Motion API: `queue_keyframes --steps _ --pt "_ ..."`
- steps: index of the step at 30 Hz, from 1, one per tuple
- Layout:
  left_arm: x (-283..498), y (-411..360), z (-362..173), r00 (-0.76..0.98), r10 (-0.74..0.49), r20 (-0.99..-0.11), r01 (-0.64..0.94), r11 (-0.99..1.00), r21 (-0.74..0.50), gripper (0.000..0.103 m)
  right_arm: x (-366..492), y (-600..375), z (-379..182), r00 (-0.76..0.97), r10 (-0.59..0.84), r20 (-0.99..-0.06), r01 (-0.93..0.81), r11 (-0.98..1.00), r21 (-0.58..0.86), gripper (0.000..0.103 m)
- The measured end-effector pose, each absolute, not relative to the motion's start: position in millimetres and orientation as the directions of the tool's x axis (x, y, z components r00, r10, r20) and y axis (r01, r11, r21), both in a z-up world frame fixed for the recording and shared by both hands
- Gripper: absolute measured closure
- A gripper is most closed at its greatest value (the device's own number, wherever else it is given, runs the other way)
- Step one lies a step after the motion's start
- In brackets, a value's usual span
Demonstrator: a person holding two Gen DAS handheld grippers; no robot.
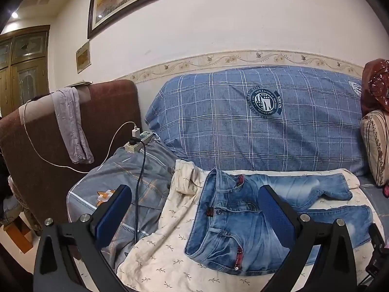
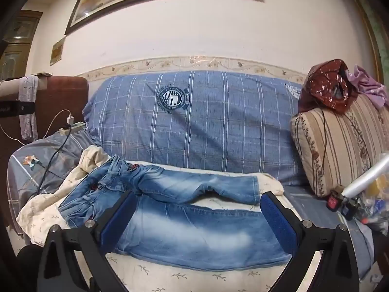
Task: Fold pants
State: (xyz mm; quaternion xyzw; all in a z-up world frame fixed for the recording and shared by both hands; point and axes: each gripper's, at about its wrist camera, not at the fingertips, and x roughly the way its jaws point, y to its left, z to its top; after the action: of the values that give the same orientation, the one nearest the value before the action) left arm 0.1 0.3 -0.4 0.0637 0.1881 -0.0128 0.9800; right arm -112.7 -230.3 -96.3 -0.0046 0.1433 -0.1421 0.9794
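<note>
A pair of light blue jeans (image 1: 233,221) lies spread on a cream leaf-print sheet (image 1: 165,262) on the sofa, waistband to the left, both legs running right. My left gripper (image 1: 194,204) is open and empty, hovering above the waistband and hip area. In the right wrist view the jeans (image 2: 194,233) lie with the near leg flat and the far leg bent at the knee. My right gripper (image 2: 197,209) is open and empty, above the near leg.
A blue plaid pillow (image 1: 255,121) lines the sofa back. A grey quilt (image 1: 126,182) with a power strip (image 1: 138,141) and cables lies left. A striped cushion (image 2: 340,146) with a red bag (image 2: 328,87) stands right, with clutter (image 2: 359,194) beside it.
</note>
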Motion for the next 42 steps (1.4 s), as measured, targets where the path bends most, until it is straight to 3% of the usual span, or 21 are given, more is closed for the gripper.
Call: queue_keyframes --steps 4,42 --pt "1 -1 1 0.926 -0.002 -0.377 0.055 0.99 0.129 0.0 -112 -237 -91 0.921 -0.273 -0.279 0.285 0.958 0.004 0.0" --pt "-3 -10 -8 0.911 -0.04 -0.41 0.1 0.987 0.125 0.0 -131 -232 -74 0.92 -0.313 -0.235 0.322 0.947 0.001 0.0"
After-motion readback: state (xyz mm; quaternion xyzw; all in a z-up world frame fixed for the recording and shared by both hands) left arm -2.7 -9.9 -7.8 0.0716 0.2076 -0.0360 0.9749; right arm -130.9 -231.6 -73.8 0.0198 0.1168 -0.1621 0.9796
